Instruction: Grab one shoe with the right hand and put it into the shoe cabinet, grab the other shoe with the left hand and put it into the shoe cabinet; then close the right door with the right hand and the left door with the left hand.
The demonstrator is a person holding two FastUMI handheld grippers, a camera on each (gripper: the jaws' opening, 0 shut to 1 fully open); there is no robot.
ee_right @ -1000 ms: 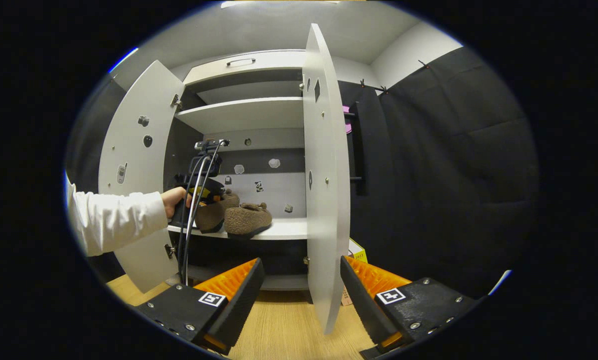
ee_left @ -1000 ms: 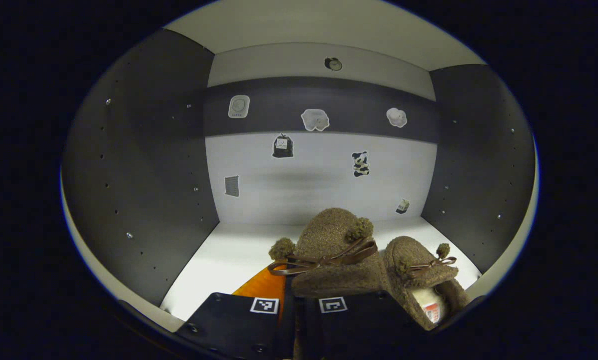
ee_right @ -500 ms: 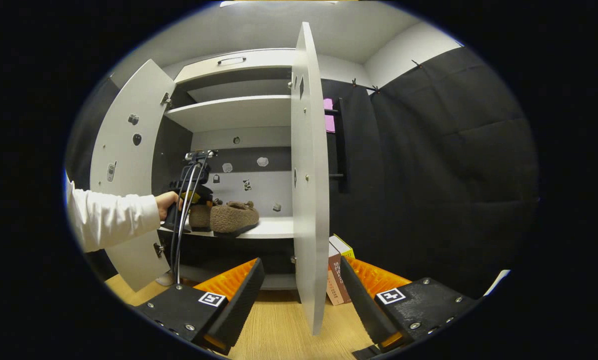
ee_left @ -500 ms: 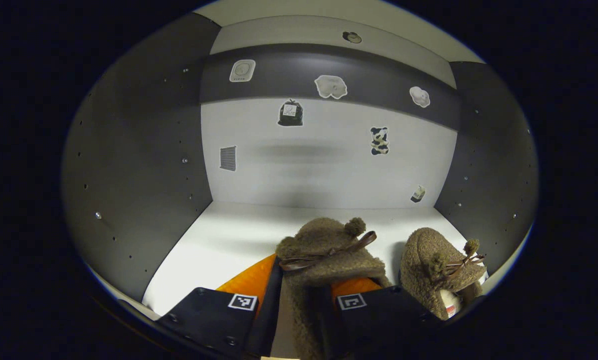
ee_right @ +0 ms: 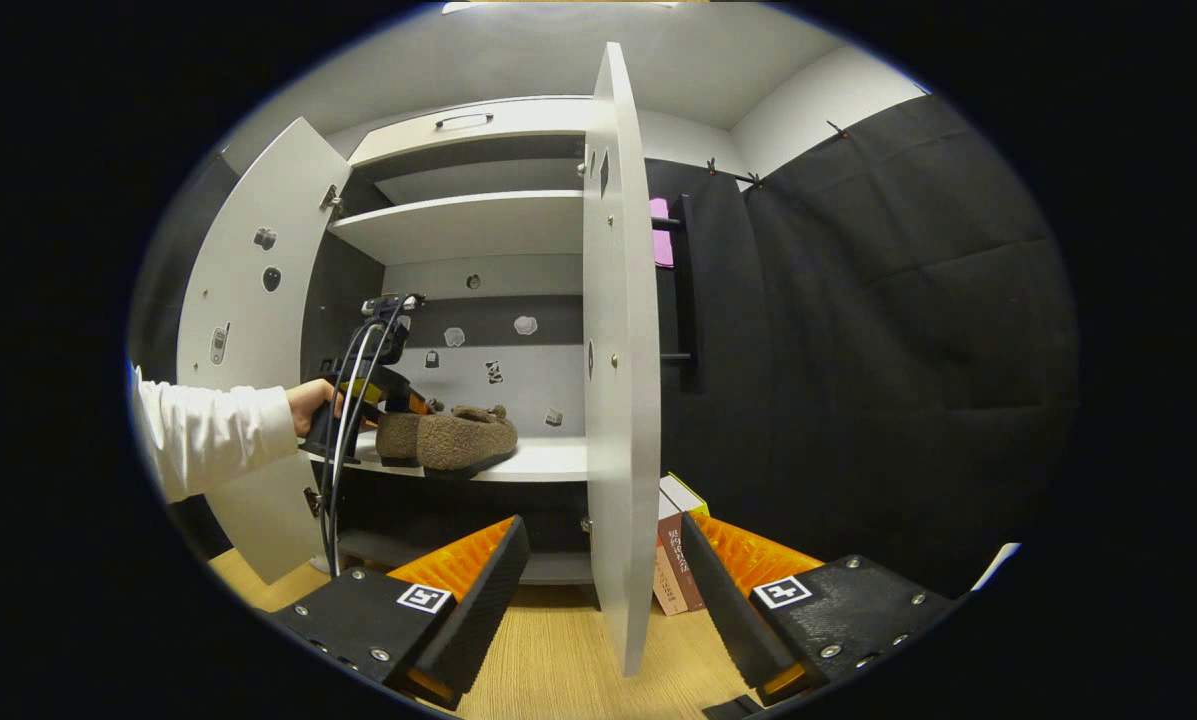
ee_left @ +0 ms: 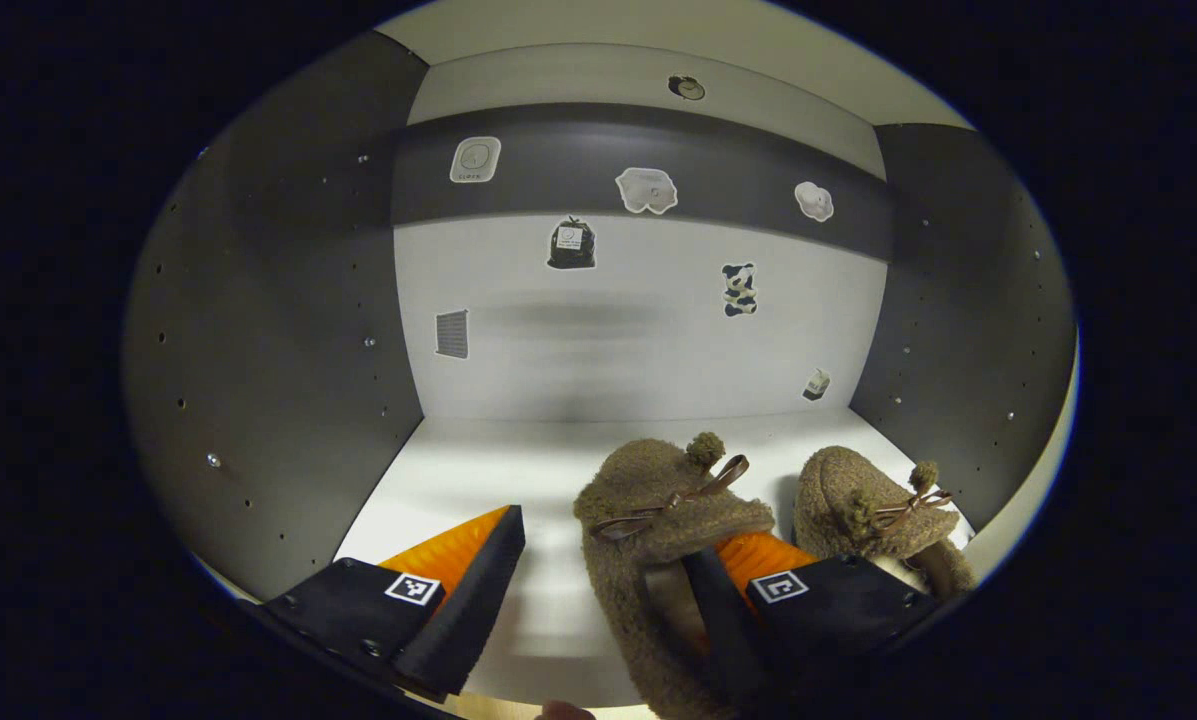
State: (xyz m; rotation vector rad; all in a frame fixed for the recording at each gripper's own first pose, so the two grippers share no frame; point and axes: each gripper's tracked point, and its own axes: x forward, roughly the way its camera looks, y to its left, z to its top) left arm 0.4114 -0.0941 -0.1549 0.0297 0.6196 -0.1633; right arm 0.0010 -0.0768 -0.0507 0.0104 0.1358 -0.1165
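Fingers of my left gripper [ee_left: 598, 600] stood wide apart, and the near shoe [ee_left: 658, 520] sat on the cabinet shelf [ee_left: 478, 470] with its heel side against the right-hand finger, that finger reaching into or along the shoe's opening; I could not tell which. Nothing pressed on the shoe from the left-hand finger, so I judged it released. Just beyond the right-hand finger lay the second shoe [ee_left: 873, 505], beside the first and near the cabinet's right wall. Past both shoes the shelf ran bare to the back panel [ee_left: 638, 350], which carried small stickers.

My right gripper [ee_right: 598, 600] was likewise spread, holding nothing, low over the wooden floor [ee_right: 558, 660]. Between its fingers and a little ahead rose the edge of the right door [ee_right: 613, 350], open; some books [ee_right: 673, 540] stood beyond it by the right-hand finger. Farther off, left of the jaws, a hand [ee_right: 310, 405] held the left gripper at the shelf, with the left door [ee_right: 248, 320] swung wide.

To finish this step well, I judged the left gripper should draw straight back, clearing the right-hand finger from the heel without dragging the shoe off the shelf edge, before either door is pushed.
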